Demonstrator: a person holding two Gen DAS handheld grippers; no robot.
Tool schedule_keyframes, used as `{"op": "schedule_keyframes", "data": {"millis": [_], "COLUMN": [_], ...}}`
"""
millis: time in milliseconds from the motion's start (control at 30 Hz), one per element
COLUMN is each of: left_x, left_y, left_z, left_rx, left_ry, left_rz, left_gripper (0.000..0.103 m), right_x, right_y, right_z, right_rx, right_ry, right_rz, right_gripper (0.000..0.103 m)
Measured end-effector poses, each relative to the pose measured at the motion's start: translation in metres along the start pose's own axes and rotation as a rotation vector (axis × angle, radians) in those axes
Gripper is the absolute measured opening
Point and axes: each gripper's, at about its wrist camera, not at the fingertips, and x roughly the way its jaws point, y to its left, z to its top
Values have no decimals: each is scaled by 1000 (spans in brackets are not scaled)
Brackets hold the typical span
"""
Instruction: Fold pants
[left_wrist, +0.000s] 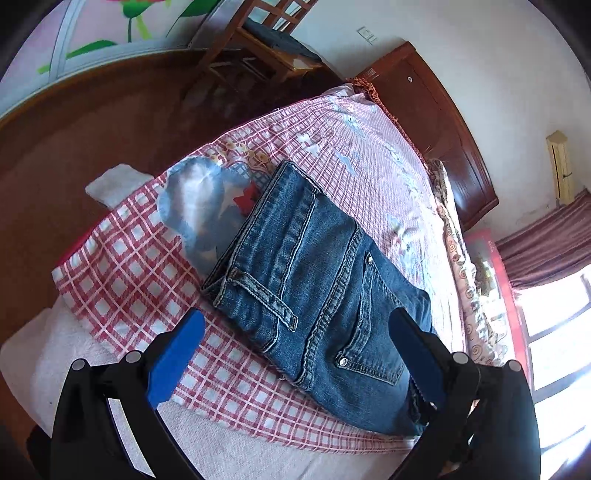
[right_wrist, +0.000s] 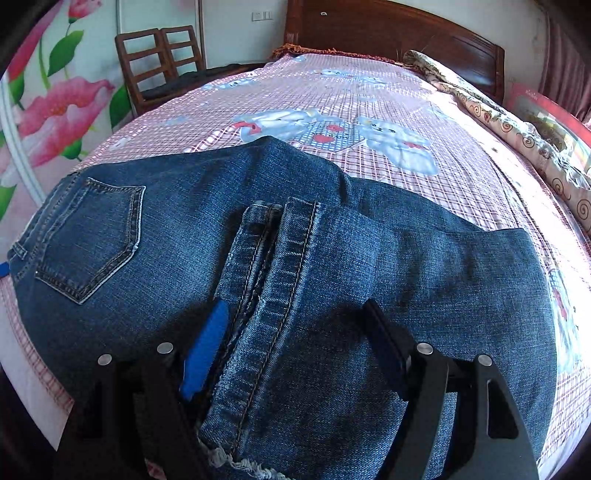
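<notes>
**A:** What do we see from the left wrist?

**B:** We see the blue denim jeans lying on the bed with the pink checked sheet. They look folded into a short, thick bundle, with the waistband at the far left edge. Our left hand-held gripper hangs just above the near end, fingers wide apart, holding nothing.

**A:** And from the right wrist?

**B:** The jeans fill the view, with a back pocket on the left. The leg hems lie on top in the middle, one frayed at the bottom. Our right hand-held gripper is spread open over those hems, not pinching them. The wooden headboard stands far behind.

**A:** So how far along are we?

**B:** We think most of the folding is done. Maybe one more fold or some smoothing is left.

**A:** Any words to read?

**B:** No. We can't read any label or writing.
</notes>
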Motion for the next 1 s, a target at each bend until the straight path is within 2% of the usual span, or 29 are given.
{"op": "schedule_keyframes", "data": {"millis": [67, 200, 367, 467, 600, 767, 833, 867, 900, 933, 1000], "left_x": [4, 7, 11, 14, 24, 34, 36, 40, 44, 44, 44], "left_y": [13, 33, 31, 27, 24, 14, 9, 10, 14, 18, 15], "left_z": [0, -2, -3, -5, -5, -3, -4, -2, -4, -6, -7], "left_rx": [-116, -265, -303, -335, -346, -340, -335, -327, -335, -357, -355], "left_ry": [14, 12, 13, 5, -12, -24, -42, -31, -22, -33, -52], "left_rz": [-65, -122, -114, -178, -166, -105, -35, 20, 35, 15, 26], "left_gripper": [100, 100, 99, 99, 99, 99, 74, 31, 23, 23, 21], "right_x": [0, -1, -2, -2, -3, -3, -3, -3, -3, -4, -4], "right_y": [-1, -1, -2, -2, -3, -3, -3, -3, -3, -3, -3], "right_z": [-3, -3, -6, -6, -7, -8, -8, -9, -9, -9, -9], "right_rx": [2, 3, 3, 4, 5, 7, 9, 10, 12, 14, 13], "right_ry": [-9, -12, -25, -28, -29, -36, -38, -40, -42, -44, -45], "right_rz": [0, 2, 2, 5, 5, 5, 7, 7, 7, 7, 7], "right_gripper": [74, 74, 74, 74, 74, 74, 74, 74, 74, 74, 74]}}
